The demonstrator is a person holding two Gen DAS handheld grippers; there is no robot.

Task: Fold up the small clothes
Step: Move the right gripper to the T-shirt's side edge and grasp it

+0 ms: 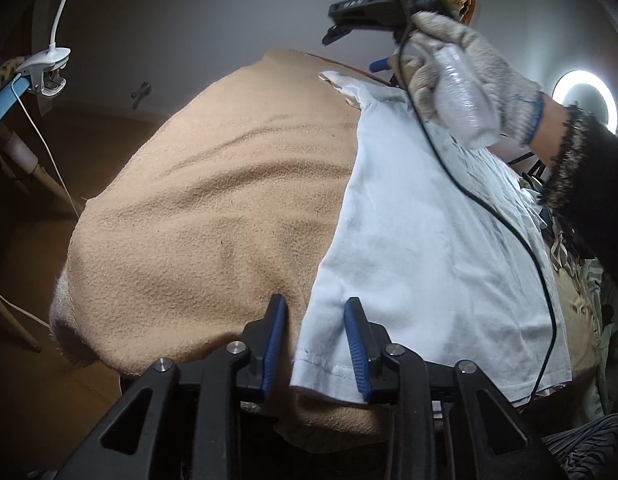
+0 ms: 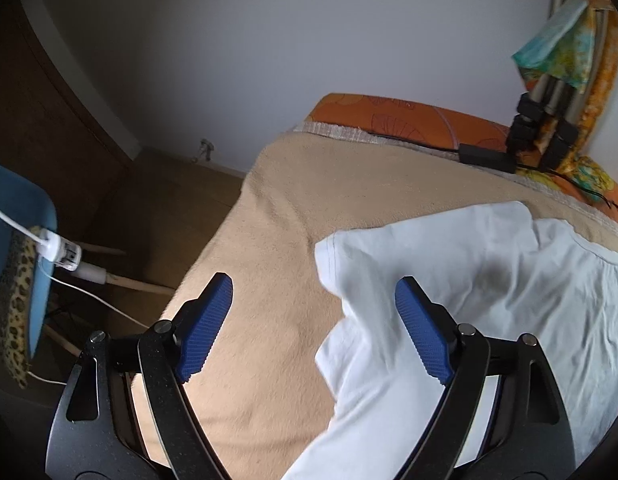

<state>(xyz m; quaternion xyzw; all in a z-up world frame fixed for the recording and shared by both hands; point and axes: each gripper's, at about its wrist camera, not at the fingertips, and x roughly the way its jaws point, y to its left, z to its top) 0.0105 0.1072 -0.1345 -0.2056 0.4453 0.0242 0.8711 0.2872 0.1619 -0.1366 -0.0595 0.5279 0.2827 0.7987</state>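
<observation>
The small white cotton garment (image 1: 421, 240) is lying spread over the tan fleece blanket (image 1: 197, 208) that is covering the bed, and its stitched hem corner is sitting between the blue ribbed pads of the left gripper (image 1: 316, 344). Those fingers are standing narrowly apart around that corner; whether the pads are already pressing the cloth I cannot tell. The right gripper (image 2: 315, 328) is hanging with its fingers wide apart and nothing clamped: the hemmed sleeve edge of the garment is lying just ahead of the fingertips, with loose white cloth running under the right-hand finger and bare blanket under the left-hand one.

The garment is looking thin, light and limp, creasing wherever it lies, so it will probably be draping and sagging as soon as it is lifted. The doubled, stitched hems and corners are seeming the firmest places to pinch, one per gripper, so the cloth stays taut between them. The fuzzy blanket beneath may be dragging on it.

Counting: one white garment, one tan blanket, two grippers, and one gloved hand (image 1: 461, 60) showing in the left wrist view, holding the right gripper's handle.
</observation>
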